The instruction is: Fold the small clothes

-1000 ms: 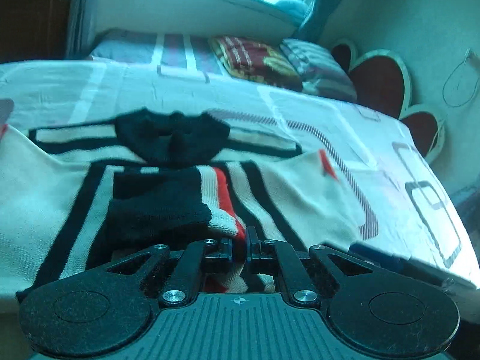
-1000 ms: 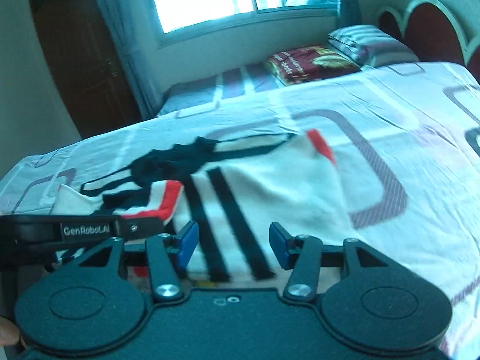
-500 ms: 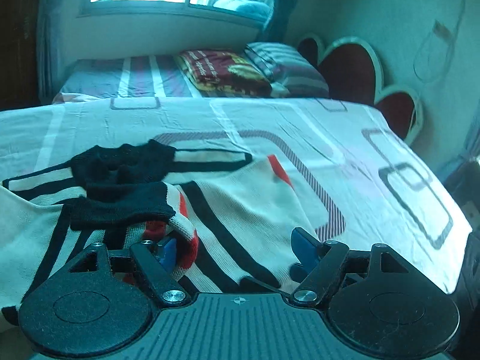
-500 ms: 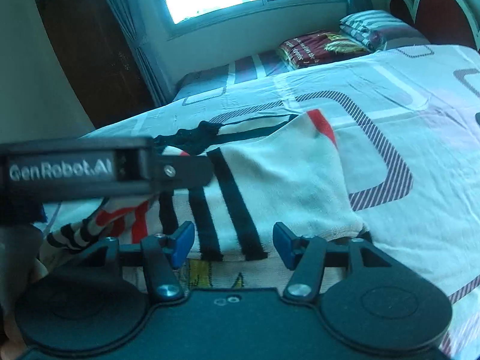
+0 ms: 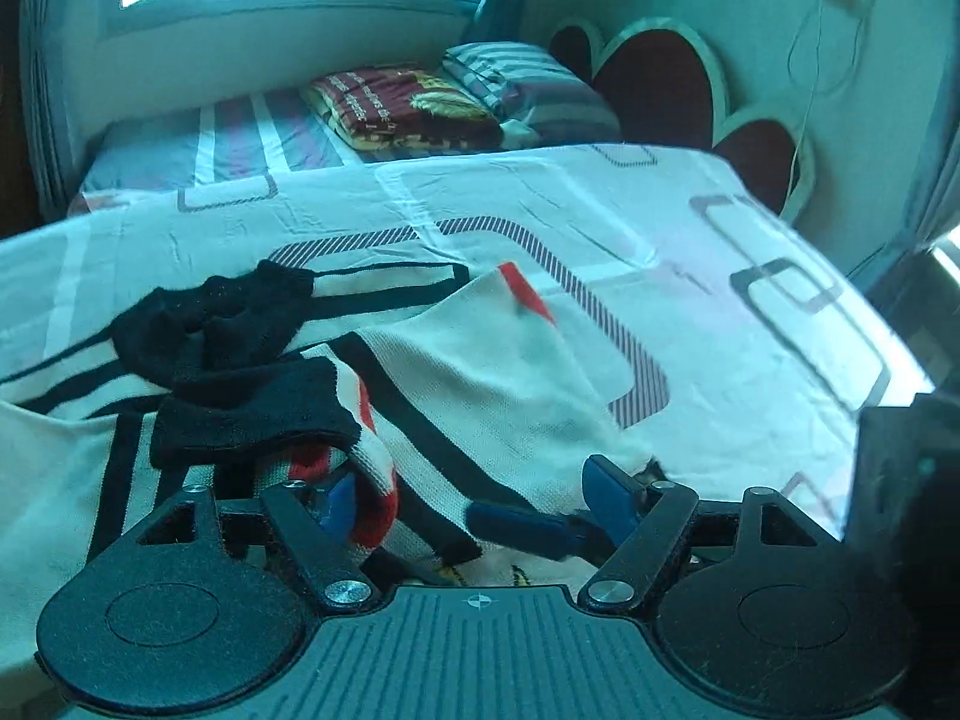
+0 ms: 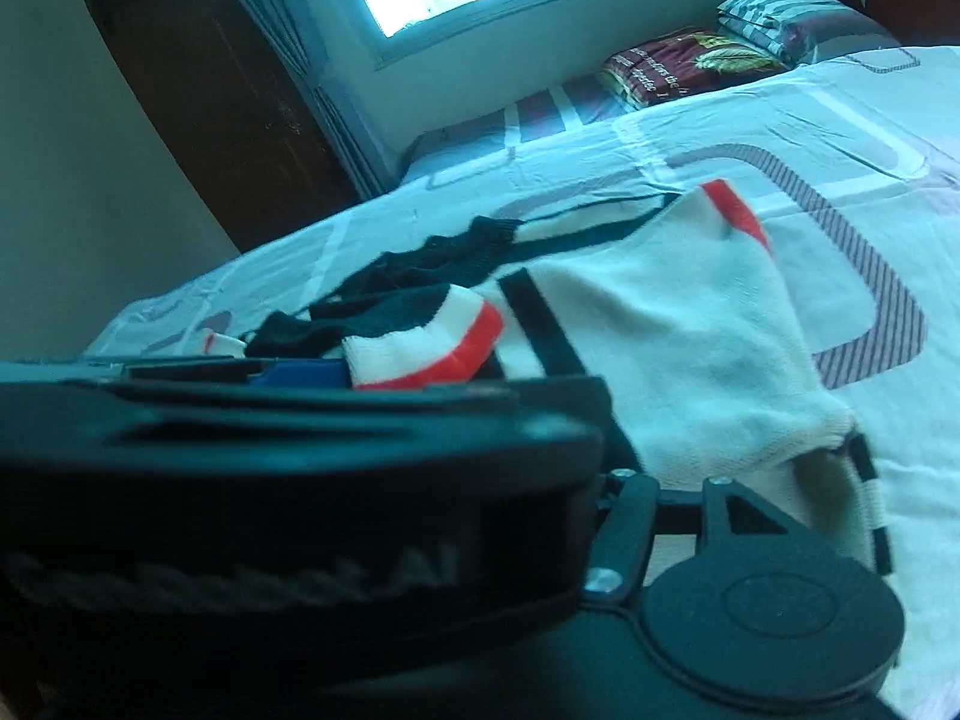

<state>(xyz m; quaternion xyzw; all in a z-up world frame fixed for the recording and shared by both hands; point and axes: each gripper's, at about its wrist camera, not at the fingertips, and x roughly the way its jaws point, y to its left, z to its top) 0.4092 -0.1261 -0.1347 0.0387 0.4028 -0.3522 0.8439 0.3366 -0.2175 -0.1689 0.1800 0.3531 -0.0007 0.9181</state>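
Note:
A small cream sweater (image 5: 480, 372) with black and red stripes and a black collar lies partly folded on the bed, also in the right wrist view (image 6: 672, 348). Its black-cuffed sleeve (image 5: 252, 414) is folded across the body. My left gripper (image 5: 474, 498) is open at the sweater's near hem, with the red-striped cuff against its left blue pad (image 5: 336, 504). In the right wrist view the left gripper's body (image 6: 270, 480) blocks most of the frame. Only the right finger linkage (image 6: 744, 516) of my right gripper shows, under the sweater's near corner.
The bed (image 5: 690, 276) has a white sheet with rectangle patterns. Folded blankets and a pillow (image 5: 456, 102) lie at its far end by the window. A heart-shaped headboard (image 5: 672, 72) is to the right. A dark wooden door (image 6: 210, 96) stands on the left.
My left gripper opened and let go of the folded sleeve cuff a second ago. It then shifted right, in front of the right gripper's camera. The sweater's right side has bunched slightly.

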